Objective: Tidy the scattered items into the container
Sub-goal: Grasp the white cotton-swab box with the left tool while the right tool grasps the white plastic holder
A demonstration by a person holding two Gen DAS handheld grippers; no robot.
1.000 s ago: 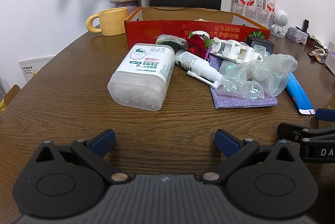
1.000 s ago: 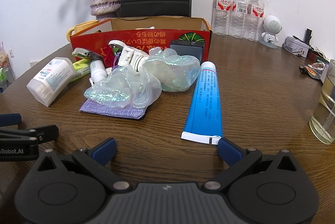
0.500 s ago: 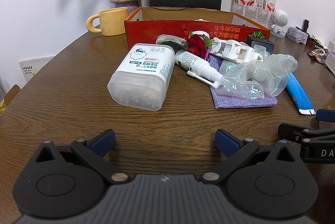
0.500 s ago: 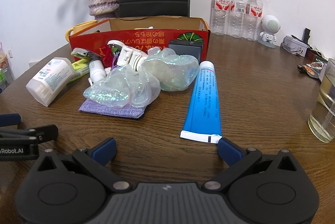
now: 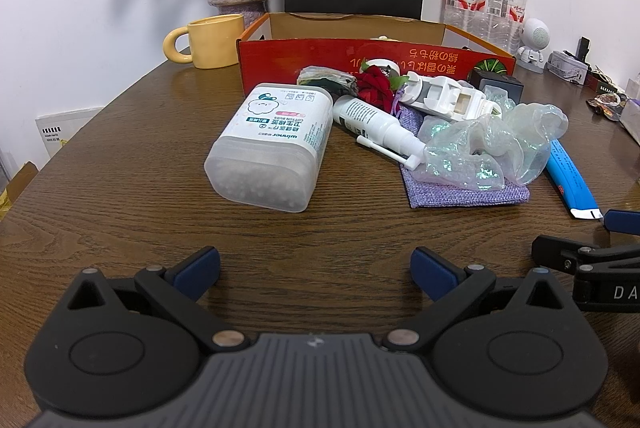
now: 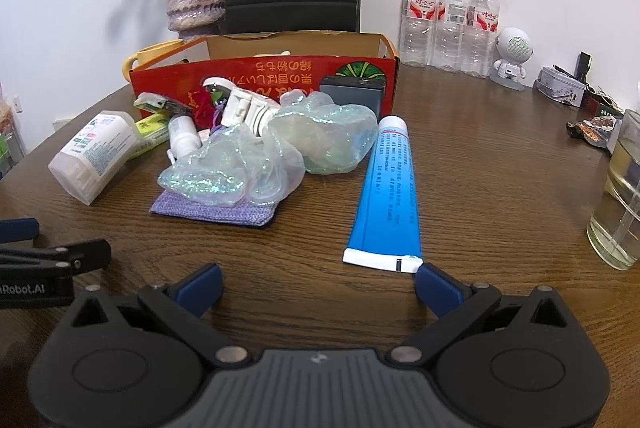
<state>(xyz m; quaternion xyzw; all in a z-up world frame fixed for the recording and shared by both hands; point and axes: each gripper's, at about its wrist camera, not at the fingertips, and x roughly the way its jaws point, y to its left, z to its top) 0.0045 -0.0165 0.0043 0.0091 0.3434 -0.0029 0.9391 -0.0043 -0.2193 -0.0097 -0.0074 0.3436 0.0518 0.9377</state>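
**Both grippers poised before the first pick**

Both the left hand-held gripper [image 5: 315,262] and the right hand-held gripper [image 6: 318,282] hover spread and empty over the counter [image 5: 120,188]. The scattered items lie mid-frame before the red box [image 6: 264,76]; the blue tube [image 6: 390,188] lies just ahead of the right one. Judging by this, approach is in hand; next, close on the tube's tail.

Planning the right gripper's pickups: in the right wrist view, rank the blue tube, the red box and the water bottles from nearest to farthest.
1. Blue tube, just ahead of the right gripper, slightly right.
2. Red box, mid-table, behind the clutter.
3. Water bottles, far right, by the wall.
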